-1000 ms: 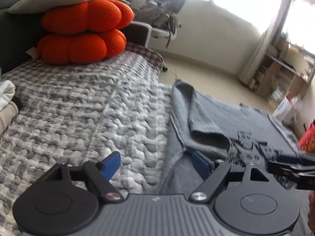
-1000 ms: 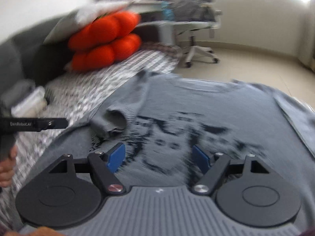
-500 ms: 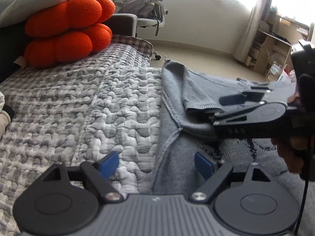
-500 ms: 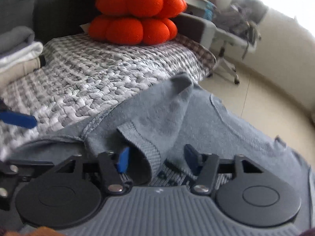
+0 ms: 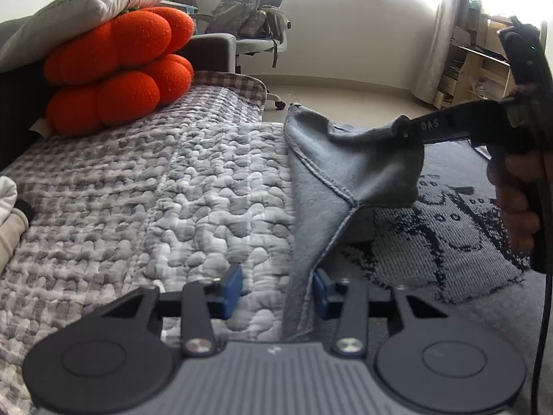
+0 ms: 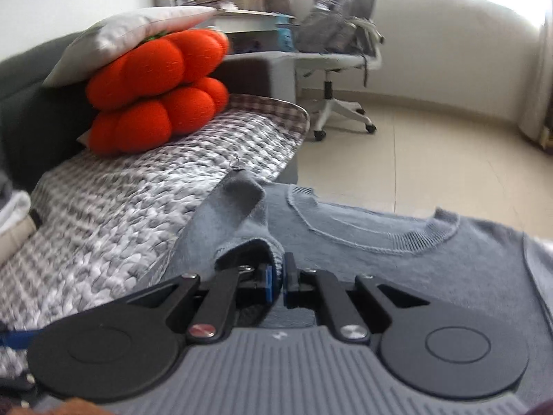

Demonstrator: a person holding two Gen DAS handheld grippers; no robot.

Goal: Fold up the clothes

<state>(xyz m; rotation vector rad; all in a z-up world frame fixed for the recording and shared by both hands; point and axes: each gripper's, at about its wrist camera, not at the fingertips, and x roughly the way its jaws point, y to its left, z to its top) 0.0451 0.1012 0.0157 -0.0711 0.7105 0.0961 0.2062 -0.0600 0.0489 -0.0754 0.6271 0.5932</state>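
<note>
Both wrist cameras sat low and close over the bed (image 5: 138, 180), looking forward along their fingers toward the office chair (image 6: 338, 52); both shared the orange cushions (image 5: 117, 72) and grey sweater (image 6: 397, 259).

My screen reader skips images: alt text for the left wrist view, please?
The right gripper, fingers shut, lifts a sleeve of a grey sweater spread on a quilted bed. The left gripper is open around the sweater's edge; orange cushions sit behind.

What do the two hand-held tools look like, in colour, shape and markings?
Left tool: black linkage arms, blue finger pads, two round black discs, a ribbed grey body. Right tool is the same build; from the side it shows white letters "DAS" and a black cable.
</note>
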